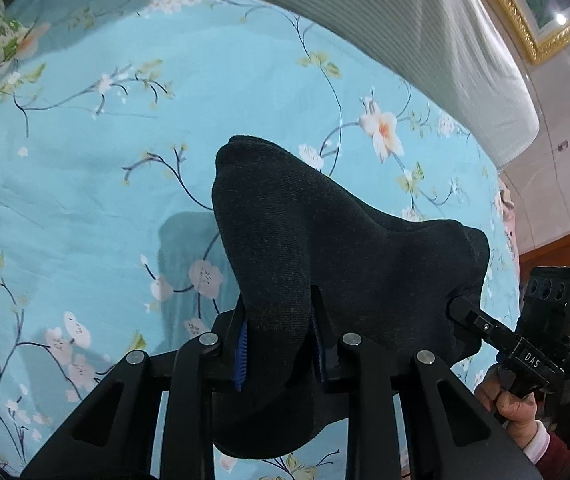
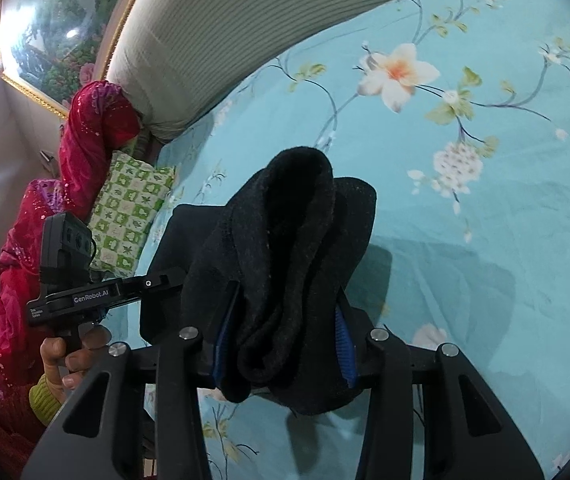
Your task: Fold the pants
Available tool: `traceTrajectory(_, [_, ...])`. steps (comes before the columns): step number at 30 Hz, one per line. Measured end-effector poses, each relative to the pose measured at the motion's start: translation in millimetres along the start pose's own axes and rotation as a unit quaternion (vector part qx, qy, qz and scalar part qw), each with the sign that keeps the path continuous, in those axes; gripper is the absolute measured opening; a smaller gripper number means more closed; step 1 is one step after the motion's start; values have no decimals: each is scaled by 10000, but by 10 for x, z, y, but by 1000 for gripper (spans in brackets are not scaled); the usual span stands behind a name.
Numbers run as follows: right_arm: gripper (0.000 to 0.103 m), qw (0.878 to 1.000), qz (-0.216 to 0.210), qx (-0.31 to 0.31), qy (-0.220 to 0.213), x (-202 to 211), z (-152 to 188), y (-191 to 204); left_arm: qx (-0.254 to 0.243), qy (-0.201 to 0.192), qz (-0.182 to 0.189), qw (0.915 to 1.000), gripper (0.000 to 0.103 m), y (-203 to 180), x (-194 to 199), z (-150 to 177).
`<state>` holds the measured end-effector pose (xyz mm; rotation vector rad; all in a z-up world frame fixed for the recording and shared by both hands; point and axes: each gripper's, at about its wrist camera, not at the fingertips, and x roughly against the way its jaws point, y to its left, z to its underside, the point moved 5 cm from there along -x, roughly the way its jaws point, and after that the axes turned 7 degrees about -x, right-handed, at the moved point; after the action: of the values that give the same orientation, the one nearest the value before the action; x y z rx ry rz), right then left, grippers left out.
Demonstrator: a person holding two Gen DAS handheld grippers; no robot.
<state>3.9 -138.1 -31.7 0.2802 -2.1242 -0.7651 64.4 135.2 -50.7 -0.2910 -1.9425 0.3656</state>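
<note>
The dark charcoal pants (image 1: 325,248) hang bunched in the air above a light blue flowered bedsheet (image 1: 85,180). My left gripper (image 1: 279,320) is shut on a fold of the pants; cloth fills the gap between its blue pads. My right gripper (image 2: 285,320) is shut on another thick bunch of the pants (image 2: 297,240), which drapes over and below its fingers. In the left wrist view the right gripper (image 1: 461,308) grips the pants' right edge. In the right wrist view the left gripper (image 2: 165,280) meets the pants' left edge.
A ribbed grey headboard cushion (image 1: 405,20) runs along the far side of the bed. A green checked pillow (image 2: 129,208) and red sparkly fabric (image 2: 93,132) lie at the bed's end. A gold-framed painting (image 2: 53,20) hangs on the wall.
</note>
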Motion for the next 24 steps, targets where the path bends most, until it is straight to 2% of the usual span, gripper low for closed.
traceTrajectory(7, [44,9999,2,143,67,-98,-76,92,80,-63,-68,9999,25,107,85,4])
traceTrajectory(14, [44,9992,228,187,279,-310,-32,-11,219,64,-150,9996,24,251,-69,124])
traceTrajectory(19, [44,9994,157,133,279,-319,-55,-10,153,-40,-146,9998,23,243,-15,84])
traceTrajectory(24, [44,9995,43,239,225,-371,-235,139,154,-240,-273,9992,23,314,115,-53])
